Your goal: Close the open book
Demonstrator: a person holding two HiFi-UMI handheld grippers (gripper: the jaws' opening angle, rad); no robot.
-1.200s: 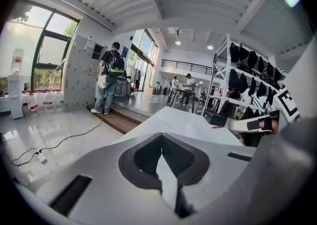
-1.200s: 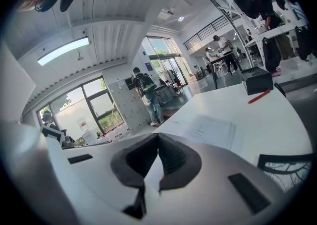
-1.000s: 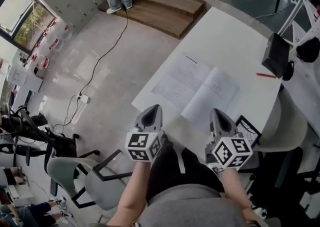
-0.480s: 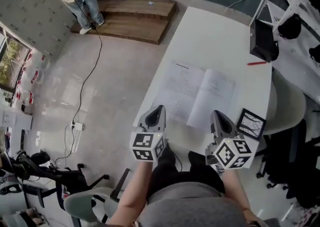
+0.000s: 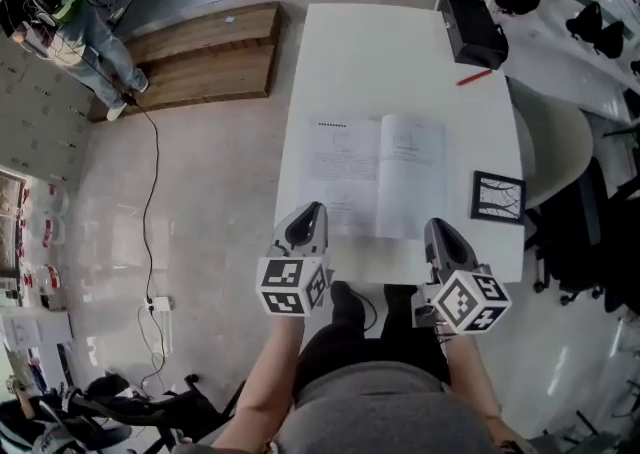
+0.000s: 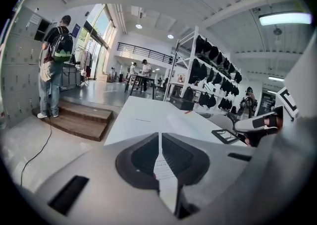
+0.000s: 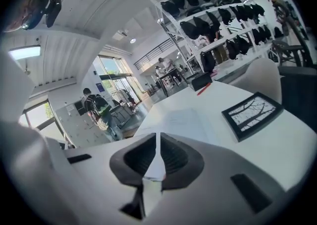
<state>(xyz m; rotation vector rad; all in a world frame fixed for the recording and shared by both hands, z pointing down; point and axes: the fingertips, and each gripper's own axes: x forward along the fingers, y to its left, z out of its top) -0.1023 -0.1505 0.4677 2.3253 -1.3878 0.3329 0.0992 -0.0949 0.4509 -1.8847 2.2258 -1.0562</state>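
Two grippers hung over the near edge of the white rectangular table (image 5: 395,52). The open white-paged book (image 5: 375,174) lay flat just ahead of them, in the gap between the pair. Its spine ran straight away from the grippers. One page therefore spread ahead and to the inner side of the left gripper (image 5: 308,214), the other ahead and to the inner side of the right gripper (image 5: 438,230). Each tip stood close by its own near outer corner of the book, and neither touched paper as far as the views showed. I judged neither hand clearly the nearer.

The left gripper's jaws were together with nothing between them. The right gripper's jaws were opening, only a sliver apart, and also empty. Ahead of the right gripper and to its outer side sat a black-framed picture of bare branches (image 5: 497,196), apart from the book.

Closing would likely mean catching one outer page edge and swinging it across the spine toward the other gripper. That step had not yet begun.
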